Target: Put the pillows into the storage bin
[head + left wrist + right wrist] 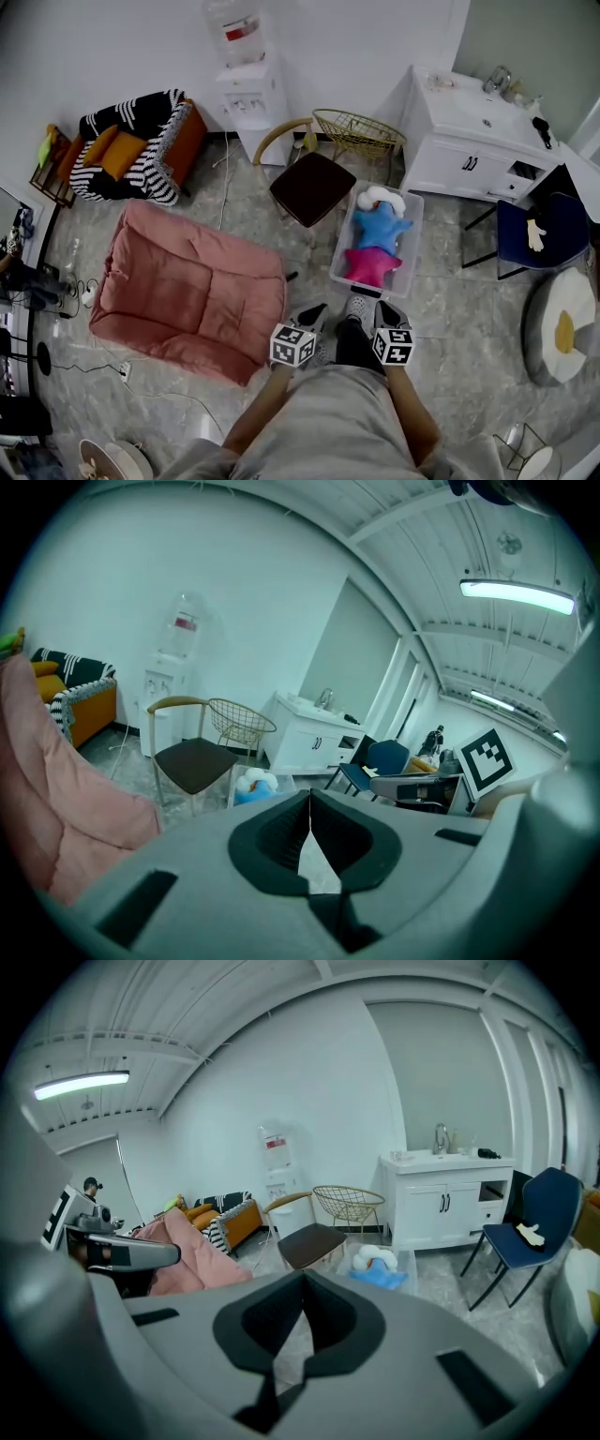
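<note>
Left tool (309,316) (309,799): jaws closed, pads meeting at the tips, nothing between them. It is held low in front of the person's body and tilted down toward the floor.

Right tool (386,314) (302,1283): jaws likewise closed and empty, same downward tilt. It sits just beside the left tool, with the person's shoe between the two in the head view.

Storage bin (414,246) (234,789) (409,1262): clear plastic, standing on the floor directly ahead of both tools, its near end close to the tips of the right tool. Neither tool touches it.

Contents of the bin, nearest the tools to farthest:
- pink star pillow (370,265), at the near end
- blue star pillow (380,228) (249,796) (380,1279), in the middle
- white pillow (381,197) (255,780) (380,1260), at the far end

All three lie inside the bin walls. In both tool views the pink one is hidden behind the tool body.

Surroundings:
- pink floor cushion (192,291) (56,808) (187,1255), large, flat on the floor, to the left of the left tool
- chair (311,186) (192,761) (311,1241) with a dark seat, beyond the left tool, just left of the bin
- wire basket (356,131) (239,724) (349,1206), behind the chair
- white cabinet (469,155) (441,1206) with a sink, beyond the bin and to the right
- blue chair (544,230) (534,1222), well to the right of the right tool
- striped armchair (131,145) with orange cushions, far to the left, against the wall
</note>
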